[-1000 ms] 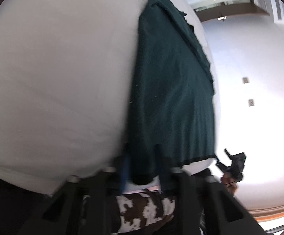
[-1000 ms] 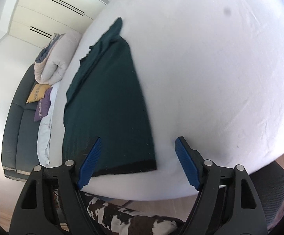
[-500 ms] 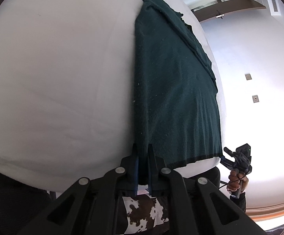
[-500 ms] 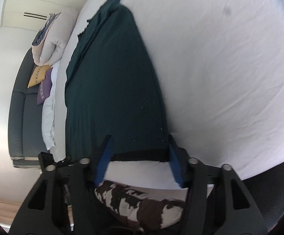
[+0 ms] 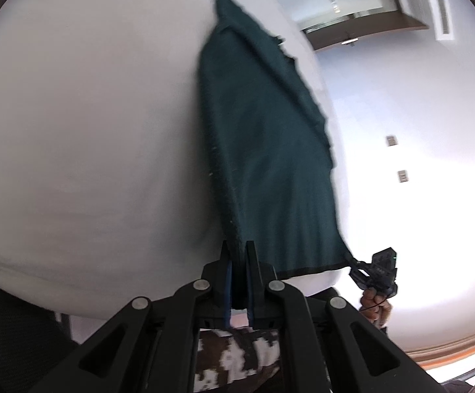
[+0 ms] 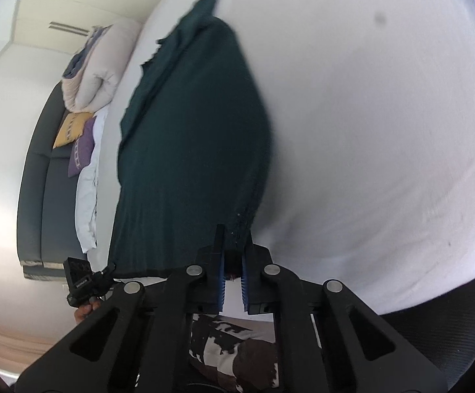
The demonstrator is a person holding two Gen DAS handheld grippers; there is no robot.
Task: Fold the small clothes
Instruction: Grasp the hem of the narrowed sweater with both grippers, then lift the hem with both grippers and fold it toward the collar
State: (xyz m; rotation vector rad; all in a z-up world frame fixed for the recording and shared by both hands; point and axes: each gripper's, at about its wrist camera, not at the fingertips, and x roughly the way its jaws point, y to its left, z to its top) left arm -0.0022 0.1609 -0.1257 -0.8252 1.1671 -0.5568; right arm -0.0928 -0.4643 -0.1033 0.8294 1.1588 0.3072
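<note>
Green garment (image 5: 270, 163) lengthwise on white bed (image 5: 90, 131), long axis running away, both grippers' jaws clamped on near-hem corners.

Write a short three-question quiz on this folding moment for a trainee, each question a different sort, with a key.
1. True or false: the left gripper is shut on the near hem of the dark green garment.
2. Multiple choice: the right gripper grips which part of the garment? A) the far tip B) a near corner C) nothing
3. Fill in the blank: the garment lies on a ____ sheet.

Key:
1. True. The garment's near edge runs down between the closed fingers.
2. B. In the right wrist view the corner is pinched between the blue pads.
3. White.
</note>
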